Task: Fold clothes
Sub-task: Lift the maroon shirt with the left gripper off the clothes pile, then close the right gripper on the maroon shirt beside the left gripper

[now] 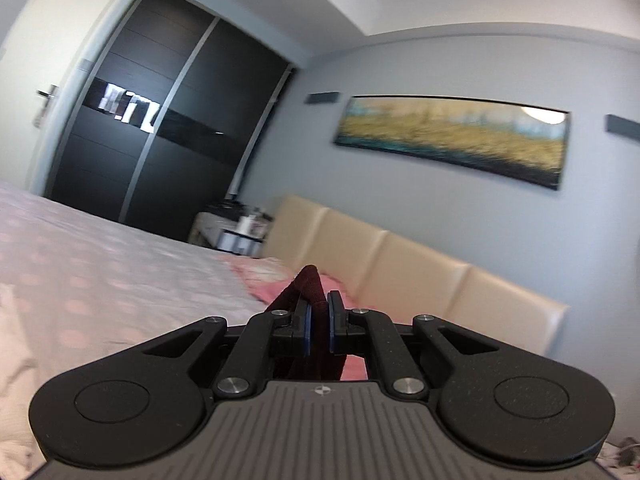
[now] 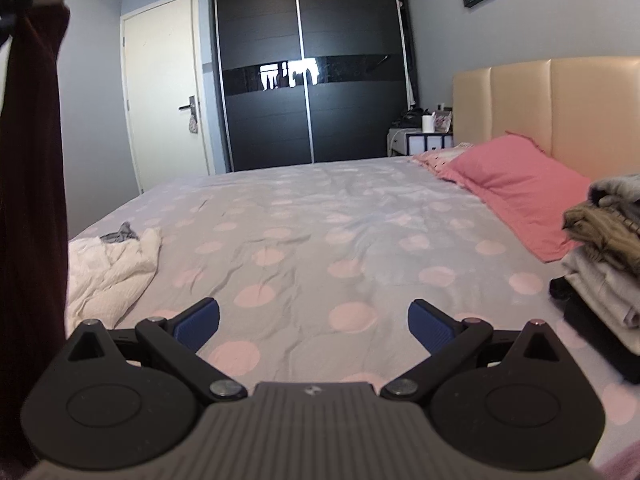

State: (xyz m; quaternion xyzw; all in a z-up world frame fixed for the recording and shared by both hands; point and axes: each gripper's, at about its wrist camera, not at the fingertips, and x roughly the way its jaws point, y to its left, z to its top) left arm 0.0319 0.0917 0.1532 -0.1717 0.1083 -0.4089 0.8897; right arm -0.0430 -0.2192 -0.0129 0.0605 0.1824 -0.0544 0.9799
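My left gripper (image 1: 319, 326) is shut on a dark red garment (image 1: 310, 284), a fold of which sticks up between the blue pads while the rest hangs below, out of sight. In the right wrist view the same dark red garment (image 2: 32, 200) hangs as a long drape down the left edge, held high above the bed. My right gripper (image 2: 314, 320) stands open over the dotted bedsheet (image 2: 320, 240) with nothing between its fingers. A crumpled white garment (image 2: 108, 268) lies on the bed at the left, with a small grey piece (image 2: 120, 234) beside it.
A stack of folded clothes (image 2: 604, 248) sits on the bed at the right, next to a pink pillow (image 2: 516, 184) and the beige headboard (image 2: 560, 108). A dark sliding wardrobe (image 2: 308, 68), a door (image 2: 164, 92) and a cluttered nightstand (image 2: 424, 136) stand beyond the bed.
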